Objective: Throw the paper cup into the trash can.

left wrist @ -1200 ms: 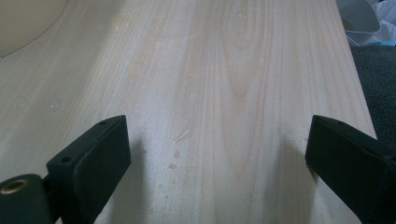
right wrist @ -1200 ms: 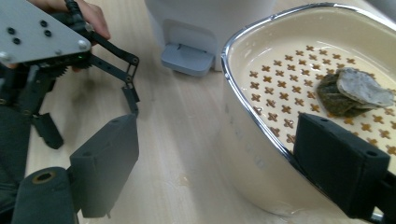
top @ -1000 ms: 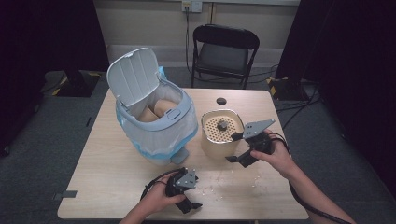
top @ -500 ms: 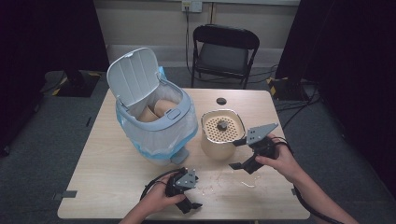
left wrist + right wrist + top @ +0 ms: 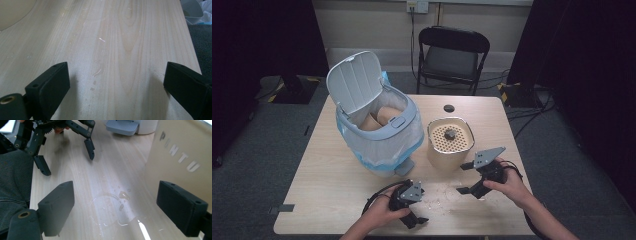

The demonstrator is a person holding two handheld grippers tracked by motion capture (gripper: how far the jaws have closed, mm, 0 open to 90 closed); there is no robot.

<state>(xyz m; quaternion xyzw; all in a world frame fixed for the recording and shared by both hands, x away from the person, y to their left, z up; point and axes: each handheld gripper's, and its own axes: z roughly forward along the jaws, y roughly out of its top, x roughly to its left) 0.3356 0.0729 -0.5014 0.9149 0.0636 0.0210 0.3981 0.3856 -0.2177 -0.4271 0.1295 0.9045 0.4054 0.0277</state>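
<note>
My left gripper (image 5: 418,207) rests near the table's front edge, held by a hand, and its jaws stand wide open over bare wood (image 5: 117,82). My right gripper (image 5: 465,179) hovers low over the table, just in front of the beige canister (image 5: 451,145). It is open, with nothing between its jaws (image 5: 115,207). Thin clear scraps and a faint ring (image 5: 112,205) lie on the wood under it. The left gripper (image 5: 68,161) faces it from across these scraps. The canister's lettered wall (image 5: 180,157) stands close to its right jaw.
A pale blue pedal bin (image 5: 379,132) with its lid up and a bag inside stands at the table's middle left, its pedal (image 5: 122,126) toward the grippers. A small black disc (image 5: 449,108) lies at the table's far edge. A black folding chair (image 5: 452,52) stands behind the table.
My right gripper has come down and toward the table's front, from beside the canister's rim to just above the wood. The left gripper has stayed put.
</note>
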